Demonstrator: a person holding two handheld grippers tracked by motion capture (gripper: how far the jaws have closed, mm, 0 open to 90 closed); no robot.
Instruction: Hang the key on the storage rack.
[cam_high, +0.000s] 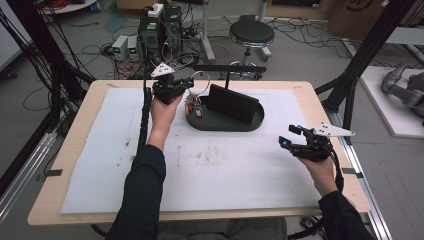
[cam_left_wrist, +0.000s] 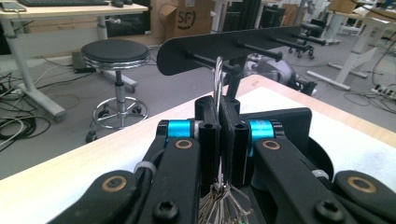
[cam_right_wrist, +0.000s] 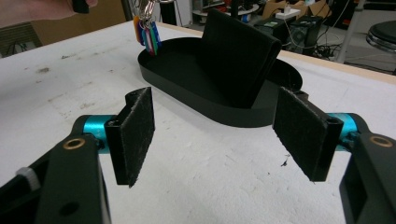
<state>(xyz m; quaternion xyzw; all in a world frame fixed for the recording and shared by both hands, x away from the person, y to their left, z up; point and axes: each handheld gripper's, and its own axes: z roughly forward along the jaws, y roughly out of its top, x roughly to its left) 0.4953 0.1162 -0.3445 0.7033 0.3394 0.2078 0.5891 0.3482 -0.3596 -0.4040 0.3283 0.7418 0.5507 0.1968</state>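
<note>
High view: left tool (cam_high: 192, 81) held up over the rear left end of the black oval tray (cam_high: 252, 125); its jaws closed flat on a thin wire key ring (cam_left_wrist: 218, 74); coloured tags (cam_high: 194, 106) dangle below it, just above the tray floor. Left gripper view: ring loop stands up out of the pinched jaws, directly in front of a black peg rail (cam_left_wrist: 233, 44) on a post behind the tray; one peg lies near the loop, contact cannot be told. Right tool (cam_high: 296, 136) rests low on the white surface (cam_high: 210, 170), well apart from the tray; jaws wide, nothing between the pads (cam_right_wrist: 140, 130). A black upright panel (cam_right_wrist: 238, 51) stands in the tray.

Handling, judged: bunch is light; wire ring thin, springy and slippery, prone to twist in a flat pinch; tags swing freely. Best hold is low on the ring, leaving the upper loop free, probably for a peg; risk is the loop rotating off-line.
</note>
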